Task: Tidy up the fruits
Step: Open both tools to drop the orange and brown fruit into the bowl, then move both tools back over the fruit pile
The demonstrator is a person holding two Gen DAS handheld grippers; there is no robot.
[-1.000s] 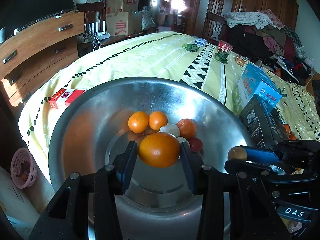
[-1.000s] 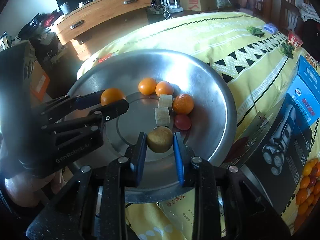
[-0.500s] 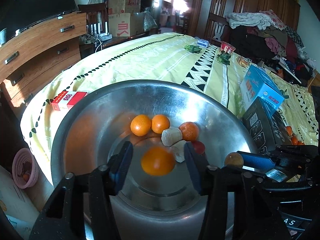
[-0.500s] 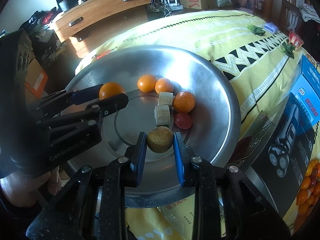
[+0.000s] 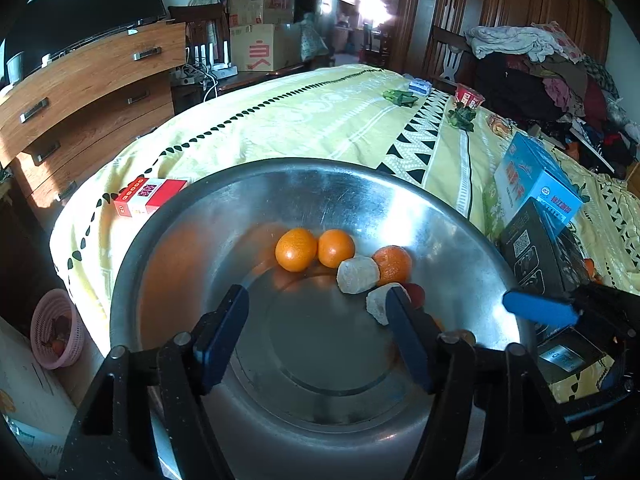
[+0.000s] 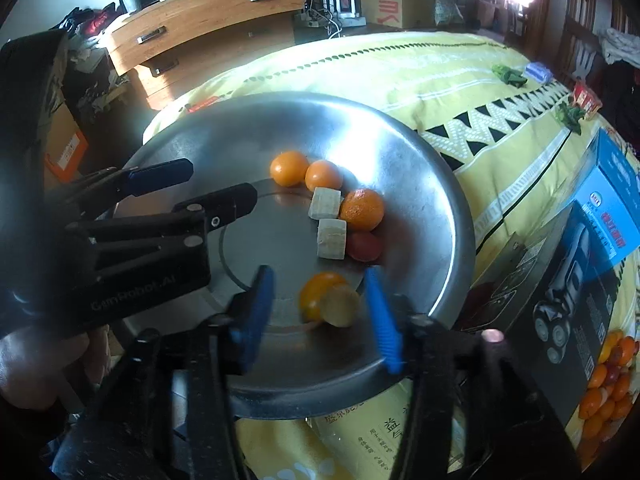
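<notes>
A wide steel bowl (image 5: 168, 240) (image 6: 420, 152) sits on the yellow bedspread. In it lie three oranges (image 5: 296, 249) (image 6: 362, 209), two pale fruit chunks (image 5: 357, 275) (image 6: 332, 238) and a small red fruit (image 6: 363, 246). My left gripper (image 5: 316, 334) (image 6: 192, 184) is open and empty over the bowl's near side. My right gripper (image 6: 320, 312) is open; between its fingers a tan fruit piece (image 6: 340, 305) and a fourth orange (image 6: 316, 292) lie blurred in the bowl. One blue right fingertip (image 5: 536, 307) shows in the left wrist view.
A blue box (image 5: 536, 184) (image 6: 612, 200) and a black box (image 5: 536, 256) (image 6: 560, 312) stand right of the bowl. A bag of small oranges (image 6: 608, 380) lies at the right edge. A red packet (image 5: 148, 196) lies left of the bowl. A wooden dresser (image 5: 80, 92) stands beyond.
Both grippers have opened. The left let go of its orange, which rolled toward the right gripper. The right let go of the tan fruit piece, which dropped into the bowl.
</notes>
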